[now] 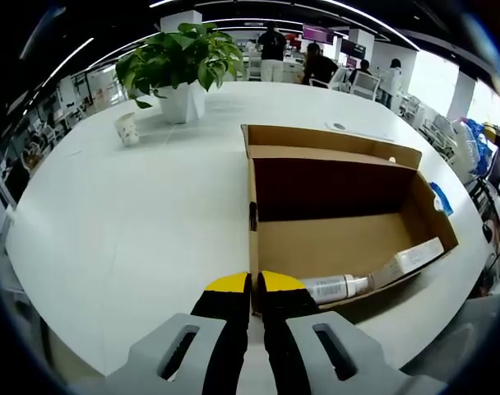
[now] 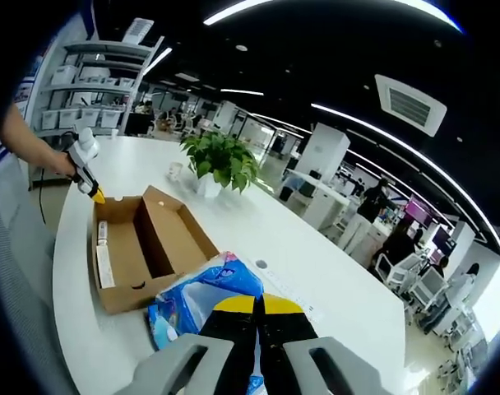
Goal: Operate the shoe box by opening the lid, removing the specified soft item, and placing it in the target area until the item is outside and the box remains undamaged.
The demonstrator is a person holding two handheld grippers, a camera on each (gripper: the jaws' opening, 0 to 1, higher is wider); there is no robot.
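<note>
White office bench (image 2: 332, 271): right claw (image 2: 257, 306) clenched on blue soft pack (image 2: 202, 290) beside open shoe box (image 2: 143, 243); left claw (image 1: 256, 284) clenched empty.

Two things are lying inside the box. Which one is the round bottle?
The white bottle, lying on its side nearest the left gripper. The other, a flat white tube, lies farther along the cardboard box.

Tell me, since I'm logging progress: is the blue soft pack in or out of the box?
Out. The blue soft pack lies on the white table beside the open cardboard box, under the right gripper.
</note>
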